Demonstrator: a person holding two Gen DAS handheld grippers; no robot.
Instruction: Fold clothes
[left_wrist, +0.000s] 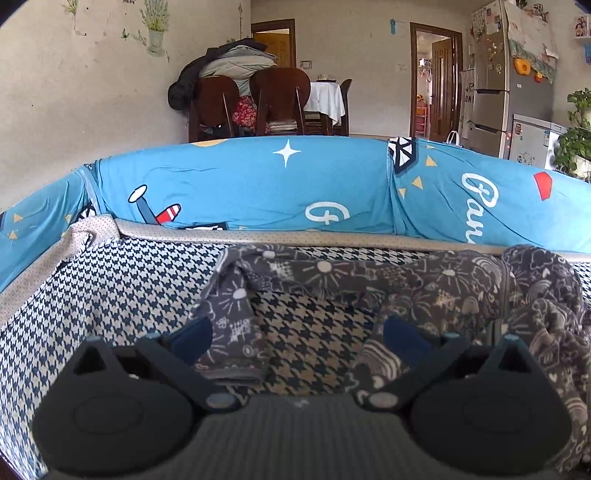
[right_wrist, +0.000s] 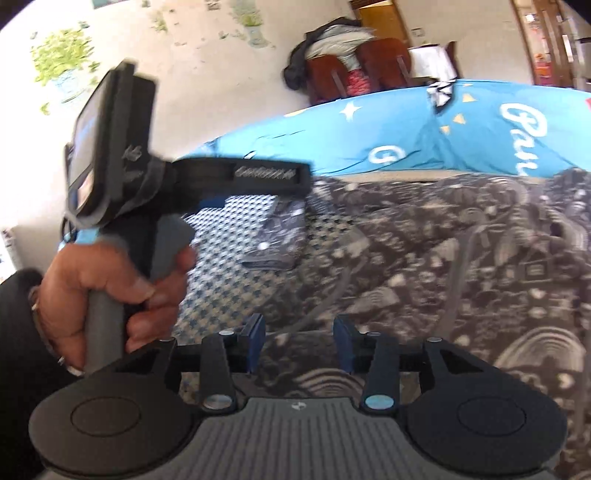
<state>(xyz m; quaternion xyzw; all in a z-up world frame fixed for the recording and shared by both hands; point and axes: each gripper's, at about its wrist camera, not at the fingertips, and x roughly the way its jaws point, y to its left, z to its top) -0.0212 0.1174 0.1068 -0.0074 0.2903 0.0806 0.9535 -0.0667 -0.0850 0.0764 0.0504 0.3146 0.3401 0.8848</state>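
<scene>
A dark grey fleece garment (left_wrist: 424, 291) with pale sun and rainbow doodles lies spread on the houndstooth sofa seat (left_wrist: 110, 295). One sleeve (left_wrist: 231, 321) hangs down toward my left gripper (left_wrist: 297, 338), which is open and low over the seat, its left pad beside the sleeve cuff. In the right wrist view the garment (right_wrist: 424, 258) fills the right half. My right gripper (right_wrist: 299, 341) is open just above the fabric. The left gripper's body (right_wrist: 122, 162) and the hand holding it show at the left of that view.
Blue patterned cushions (left_wrist: 258, 184) form the sofa back behind the garment. Beyond stand wooden chairs (left_wrist: 258, 103) piled with clothes, a table, a fridge (left_wrist: 509, 81) and a plant at the right. Houndstooth seat lies bare left of the sleeve.
</scene>
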